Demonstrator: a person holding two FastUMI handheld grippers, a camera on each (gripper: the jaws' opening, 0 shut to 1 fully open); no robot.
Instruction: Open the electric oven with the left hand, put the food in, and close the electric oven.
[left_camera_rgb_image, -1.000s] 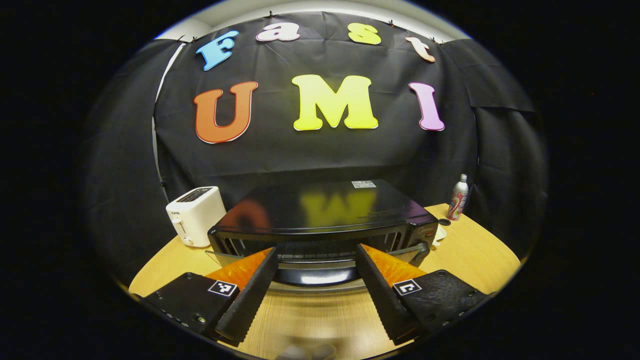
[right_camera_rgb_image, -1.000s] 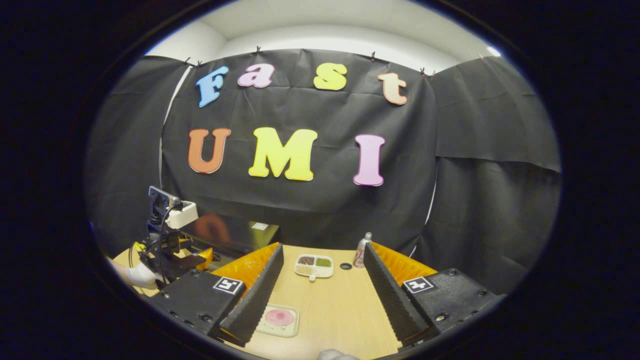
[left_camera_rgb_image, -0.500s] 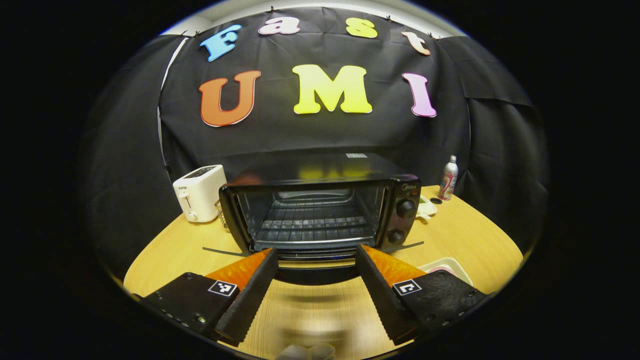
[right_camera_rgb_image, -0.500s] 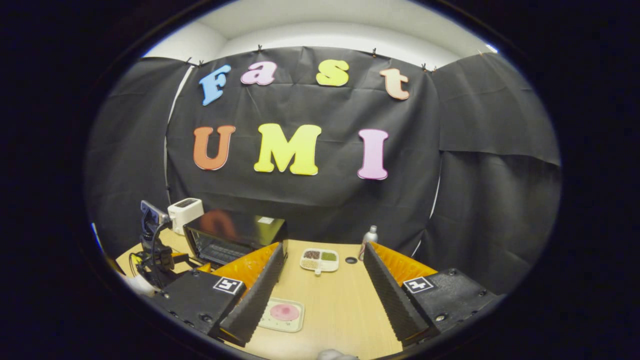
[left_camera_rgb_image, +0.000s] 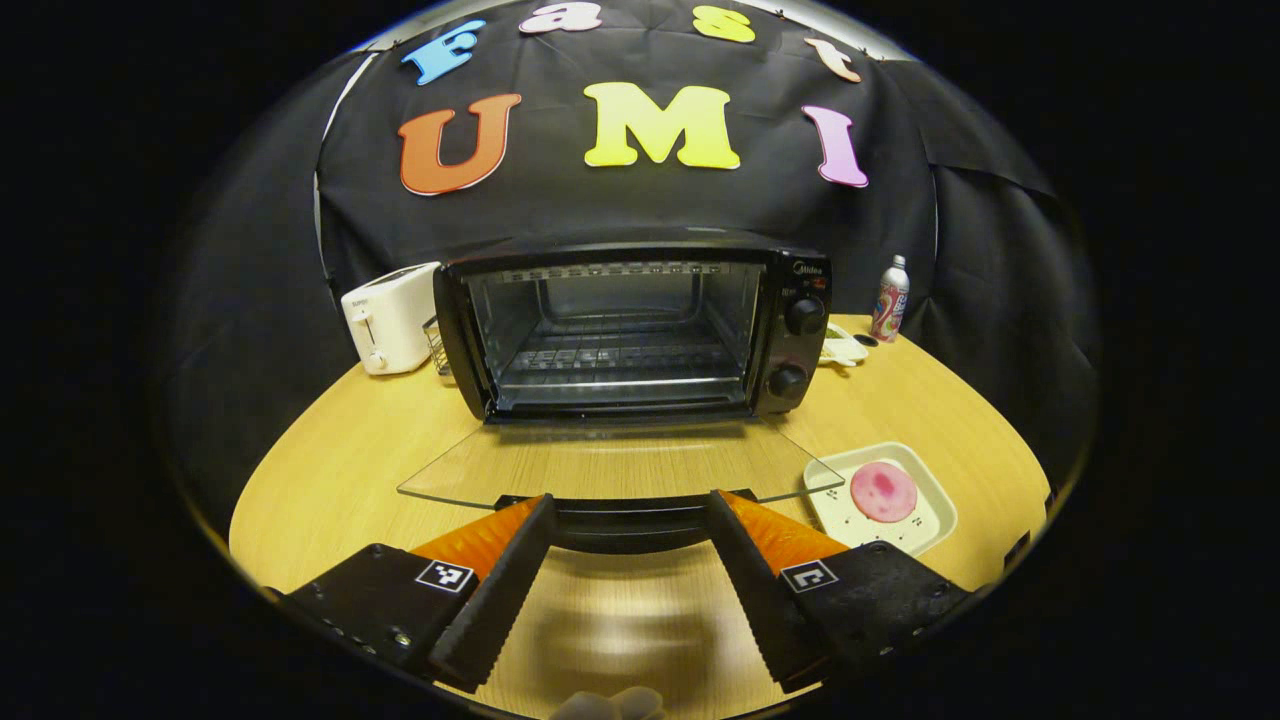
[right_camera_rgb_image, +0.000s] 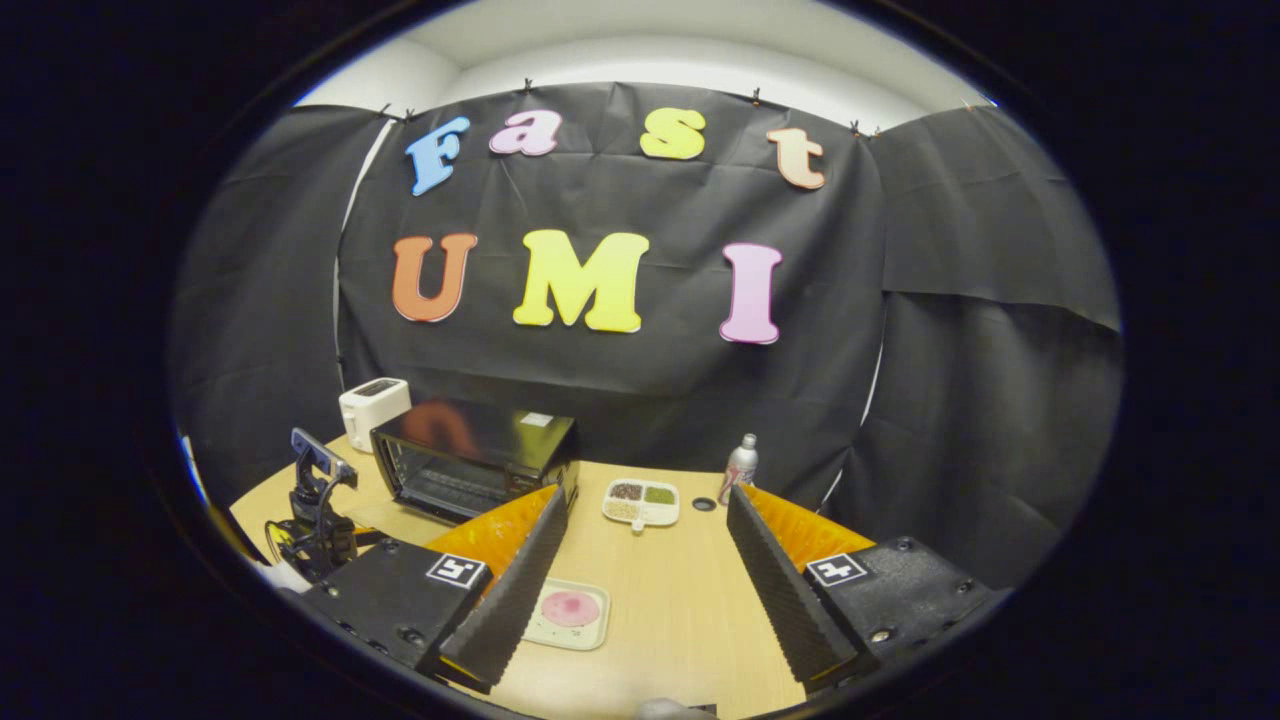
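Note:
The black electric oven (left_camera_rgb_image: 790, 300) stands at the back of the table, its glass door (left_camera_rgb_image: 620, 468) folded down flat and its wire rack bare. The door's dark handle (left_camera_rgb_image: 625, 522) lies across the fingertips of my left gripper (left_camera_rgb_image: 630, 500), whose fingers stand wide apart and do not pinch it. A pink round piece of food (left_camera_rgb_image: 884, 492) lies on a white tray (left_camera_rgb_image: 925, 528) right of the door. In the right gripper view my right gripper (right_camera_rgb_image: 647, 492) hangs open above the table, with the food (right_camera_rgb_image: 570, 607) by its left finger and the oven (right_camera_rgb_image: 470, 455) to the left.
A white toaster (left_camera_rgb_image: 390, 315) stands left of the oven. A drink can (left_camera_rgb_image: 890, 298) and a divided dish of grains (right_camera_rgb_image: 642, 502) sit at the back right. The wooden table (left_camera_rgb_image: 330, 470) curves away to both sides. A gloved hand holds the left gripper (right_camera_rgb_image: 320, 515).
The oven door has swung from nearly closed down to flat open, and my left gripper has come down and back with its handle. The right gripper has barely moved.

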